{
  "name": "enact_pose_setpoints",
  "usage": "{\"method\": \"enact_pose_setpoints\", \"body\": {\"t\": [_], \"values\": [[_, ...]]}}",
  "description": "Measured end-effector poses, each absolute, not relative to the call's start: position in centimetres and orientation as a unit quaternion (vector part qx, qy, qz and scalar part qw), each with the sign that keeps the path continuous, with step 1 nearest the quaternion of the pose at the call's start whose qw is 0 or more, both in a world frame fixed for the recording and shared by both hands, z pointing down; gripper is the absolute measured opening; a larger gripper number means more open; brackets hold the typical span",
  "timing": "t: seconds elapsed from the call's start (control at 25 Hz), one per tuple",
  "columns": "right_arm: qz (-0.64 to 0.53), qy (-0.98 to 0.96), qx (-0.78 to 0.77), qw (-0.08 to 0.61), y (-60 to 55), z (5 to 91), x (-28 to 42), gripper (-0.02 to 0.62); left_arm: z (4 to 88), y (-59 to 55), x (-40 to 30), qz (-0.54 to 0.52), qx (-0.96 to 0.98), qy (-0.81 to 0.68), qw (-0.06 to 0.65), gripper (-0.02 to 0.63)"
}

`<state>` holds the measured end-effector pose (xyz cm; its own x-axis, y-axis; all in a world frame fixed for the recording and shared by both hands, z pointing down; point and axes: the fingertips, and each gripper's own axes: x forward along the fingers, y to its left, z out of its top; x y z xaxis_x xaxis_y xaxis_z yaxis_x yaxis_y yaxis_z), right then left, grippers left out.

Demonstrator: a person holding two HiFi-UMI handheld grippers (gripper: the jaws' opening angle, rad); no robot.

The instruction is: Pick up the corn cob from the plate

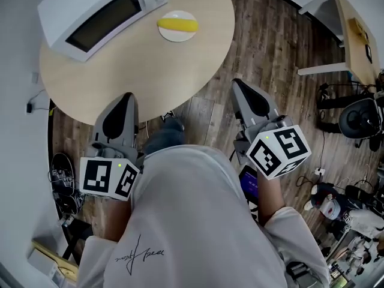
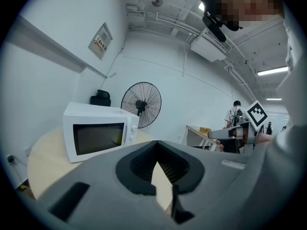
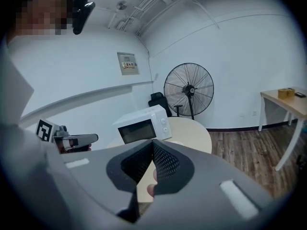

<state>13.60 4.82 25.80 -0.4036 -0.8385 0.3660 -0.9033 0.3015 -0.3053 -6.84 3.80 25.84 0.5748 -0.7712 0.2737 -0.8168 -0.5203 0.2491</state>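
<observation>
Both clenched empty: left tongs (image 1: 125, 98) and right tongs (image 1: 239, 84) point slightly downward toward the table (image 1: 120, 71).

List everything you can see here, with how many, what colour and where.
table: one, light wood, round, in front of the person
microwave: one, white, on the table's far left
plate: one, white, on the table beside the microwave
corn cob: one, yellow, lying on the plate
fan: one, black, behind the table
desk: one, light wood, far right
left gripper: one, grey, shut, empty, at the table's near edge
right gripper: one, grey, shut, empty, over the floor beside the table
</observation>
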Motion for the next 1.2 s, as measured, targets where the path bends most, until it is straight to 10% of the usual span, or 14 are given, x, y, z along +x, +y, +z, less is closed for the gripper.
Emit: {"method": "enact_pose_setpoints", "body": {"t": [1.2], "values": [[0.171,-0.837,0.494,0.163,-8.5,26.7,8.3,0.015,26.5,-4.9,-9.4,0.028,0.880,-0.427,0.207,-0.009]]}}
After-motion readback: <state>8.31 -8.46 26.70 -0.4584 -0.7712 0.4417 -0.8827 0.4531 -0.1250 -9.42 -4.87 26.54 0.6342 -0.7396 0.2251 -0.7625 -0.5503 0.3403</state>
